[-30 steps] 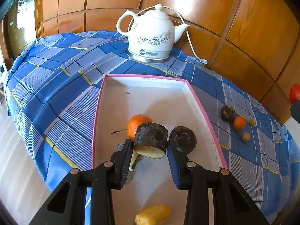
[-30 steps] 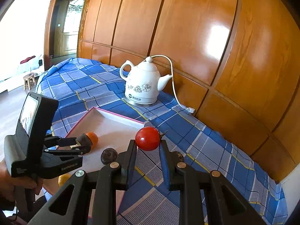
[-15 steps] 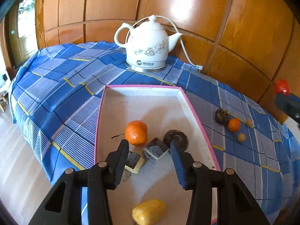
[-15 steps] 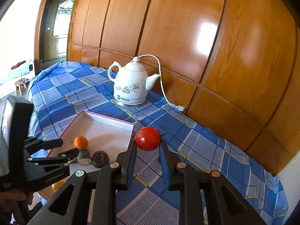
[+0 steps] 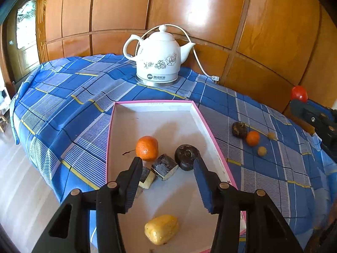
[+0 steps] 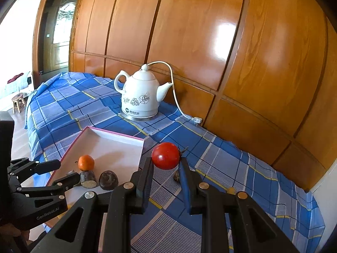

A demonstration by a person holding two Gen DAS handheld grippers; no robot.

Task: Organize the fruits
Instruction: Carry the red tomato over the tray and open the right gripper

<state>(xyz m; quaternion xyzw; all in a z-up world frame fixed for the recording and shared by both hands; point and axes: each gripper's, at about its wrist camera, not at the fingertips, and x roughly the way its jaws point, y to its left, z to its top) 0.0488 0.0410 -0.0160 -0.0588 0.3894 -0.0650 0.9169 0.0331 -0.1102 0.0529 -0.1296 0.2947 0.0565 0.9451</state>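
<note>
My left gripper [image 5: 167, 162] hovers over the pink-rimmed white tray [image 5: 154, 102] with its jaws opening and nothing between the pads. Below it on the tray lie a dark cut chunk [image 5: 164, 167], a smaller chunk [image 5: 147, 177], a mandarin [image 5: 147, 148], a dark round fruit [image 5: 186, 157] and a yellow fruit [image 5: 161, 228]. My right gripper [image 6: 165, 160] is shut on a red tomato [image 6: 165, 155], held above the cloth just right of the tray [image 6: 118, 135]. On the cloth lie a dark fruit [image 5: 239, 129], a small orange [image 5: 252, 138] and two tiny yellowish fruits [image 5: 262, 151].
A white electric kettle [image 5: 160, 61] with its cable stands behind the tray, against the wooden wall panels. The blue checked tablecloth [image 5: 69, 97] drops off at the left edge to the floor. A hand holding the left gripper shows at the lower left of the right wrist view.
The left gripper let go of the dark chunk, which now lies on the tray, and it opened and rose. The right gripper still grips the tomato.
</note>
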